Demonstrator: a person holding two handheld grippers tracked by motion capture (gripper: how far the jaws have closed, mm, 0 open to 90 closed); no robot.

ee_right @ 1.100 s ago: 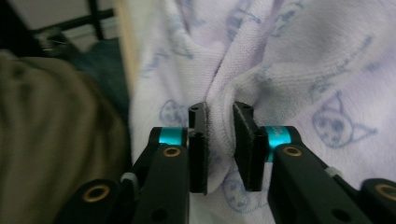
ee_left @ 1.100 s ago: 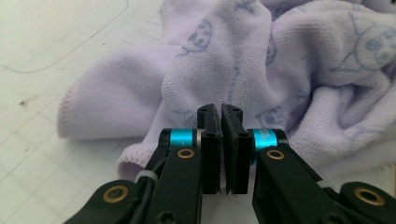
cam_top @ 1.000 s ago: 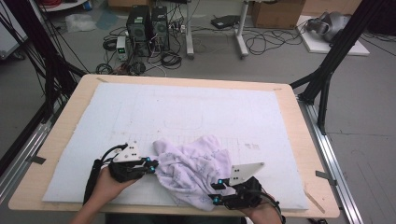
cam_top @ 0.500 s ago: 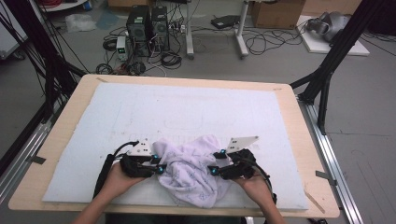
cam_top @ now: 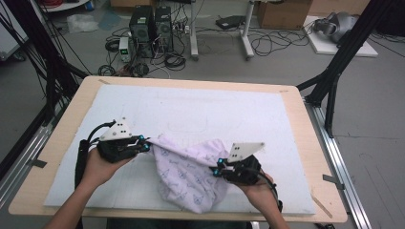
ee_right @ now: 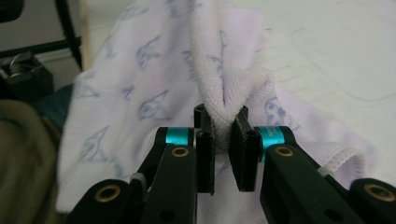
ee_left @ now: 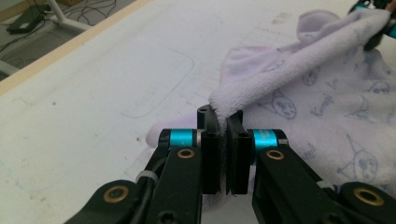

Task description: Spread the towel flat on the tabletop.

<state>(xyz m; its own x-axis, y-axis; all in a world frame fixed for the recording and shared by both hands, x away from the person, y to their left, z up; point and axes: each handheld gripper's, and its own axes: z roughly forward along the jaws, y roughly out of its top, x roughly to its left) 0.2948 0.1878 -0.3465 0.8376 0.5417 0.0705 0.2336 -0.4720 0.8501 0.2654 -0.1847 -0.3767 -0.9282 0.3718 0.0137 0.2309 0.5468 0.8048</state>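
A table [cam_top: 62, 143] covered by a white mat [cam_top: 200, 109] is seen from the high view. Toward its near left, the left gripper [cam_top: 146, 145] is held in the left hand [cam_top: 98, 164], with its grey plate on top and its cable looped beside the wrist. An edge of the pale lilac towel [cam_top: 188, 171] is pinched in its jaws. In the left gripper view the two jaws are pressed together on a thin fold of the towel [ee_left: 280, 74], which rises from between them and runs up and to the right toward the other gripper [ee_left: 373, 18], where it is also clamped.

The towel is stretched between the two grippers over the mat's near middle, just clear of the mat along its upper edge. The rest of it sags downward, and the lowest part lies on the mat near the table's front edge. Small printed figures are scattered over the cloth.

To the right, the right gripper [cam_top: 217, 168] is held in the right hand [cam_top: 258, 188]. Its jaws have just been closing, and a bunched ridge of the towel [ee_right: 140, 93] is gripped between them in the right gripper view, thicker than the fold on the left, so that the jaws are kept slightly apart by it.
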